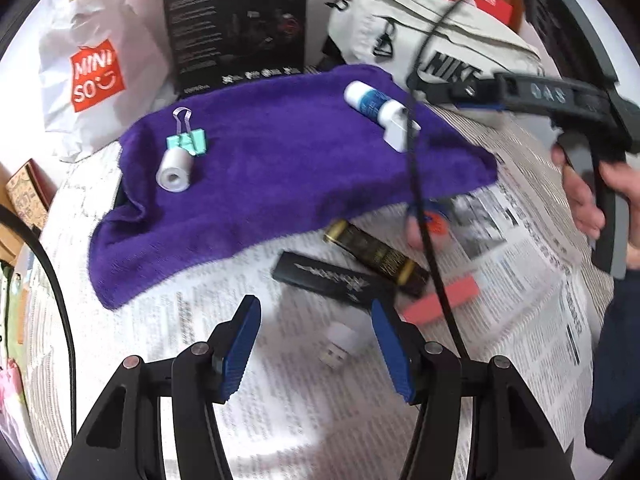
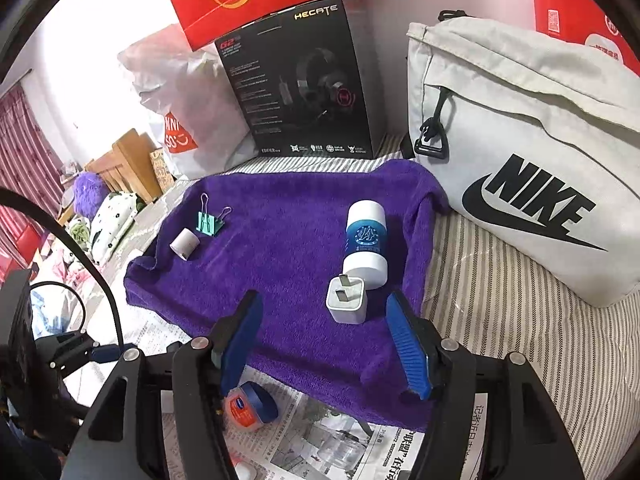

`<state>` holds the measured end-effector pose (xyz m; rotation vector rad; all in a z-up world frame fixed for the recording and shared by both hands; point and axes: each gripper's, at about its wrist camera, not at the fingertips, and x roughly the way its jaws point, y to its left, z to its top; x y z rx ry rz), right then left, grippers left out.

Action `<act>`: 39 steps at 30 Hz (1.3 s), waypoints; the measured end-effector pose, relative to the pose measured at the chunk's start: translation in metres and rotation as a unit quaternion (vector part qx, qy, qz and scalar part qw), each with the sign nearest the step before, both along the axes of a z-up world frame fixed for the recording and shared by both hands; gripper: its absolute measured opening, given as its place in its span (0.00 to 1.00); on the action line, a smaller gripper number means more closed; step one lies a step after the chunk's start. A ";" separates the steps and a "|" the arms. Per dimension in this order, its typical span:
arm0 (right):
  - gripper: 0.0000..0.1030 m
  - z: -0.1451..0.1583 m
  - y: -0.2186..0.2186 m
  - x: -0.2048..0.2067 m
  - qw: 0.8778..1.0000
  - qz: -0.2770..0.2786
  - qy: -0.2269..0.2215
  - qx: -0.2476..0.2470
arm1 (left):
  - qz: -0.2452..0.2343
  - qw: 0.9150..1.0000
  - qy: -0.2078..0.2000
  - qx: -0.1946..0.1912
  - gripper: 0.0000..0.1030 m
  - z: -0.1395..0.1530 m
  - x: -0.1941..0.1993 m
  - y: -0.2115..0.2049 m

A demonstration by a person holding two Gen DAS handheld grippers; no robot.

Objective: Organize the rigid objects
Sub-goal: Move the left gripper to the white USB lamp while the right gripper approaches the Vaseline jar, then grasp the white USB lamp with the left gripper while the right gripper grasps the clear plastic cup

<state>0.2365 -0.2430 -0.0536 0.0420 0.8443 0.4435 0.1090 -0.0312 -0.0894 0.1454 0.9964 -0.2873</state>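
A purple towel (image 1: 280,168) (image 2: 288,264) holds a green binder clip (image 1: 186,142) (image 2: 210,222), a white tape roll (image 1: 174,170) (image 2: 185,243), a blue-and-white bottle (image 1: 370,104) (image 2: 366,240) and a white charger plug (image 1: 400,130) (image 2: 346,300). My left gripper (image 1: 316,348) is open and empty above the newspaper, with a small white USB adapter (image 1: 338,344) between its fingers. Beyond it lie a black box (image 1: 332,276), a black-gold bar (image 1: 376,256) and a pink block (image 1: 440,300). My right gripper (image 2: 324,340) is open and empty, just before the plug.
A white Nike bag (image 2: 520,152) (image 1: 420,36) stands at the right, a black headset box (image 2: 300,88) (image 1: 236,28) and a Miniso bag (image 1: 92,76) at the back. A small orange-labelled blue tin (image 2: 252,404) lies on the newspaper (image 1: 520,264). A cable (image 1: 420,200) crosses the left view.
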 end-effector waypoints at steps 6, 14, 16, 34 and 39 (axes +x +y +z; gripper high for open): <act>0.62 0.001 0.003 -0.002 1.000 0.002 -0.004 -0.008 | -0.020 1.000 0.005 0.006 0.54 -0.009 -0.007 -0.004; 0.62 0.005 -0.002 -0.004 1.000 -0.007 -0.003 -0.010 | -0.043 0.999 0.005 0.000 0.46 -0.013 0.000 -0.007; 0.62 0.006 -0.005 -0.007 1.000 -0.007 -0.001 -0.011 | -0.051 0.999 0.008 -0.003 0.39 -0.014 0.001 -0.008; 0.62 -0.025 -0.039 -0.065 0.997 -0.034 0.041 -0.051 | -0.045 0.999 0.012 -0.002 0.27 -0.020 0.001 0.002; 0.61 -0.039 -0.030 -0.069 0.997 -0.023 0.048 -0.047 | -0.038 0.999 0.017 -0.003 0.27 -0.021 0.004 0.007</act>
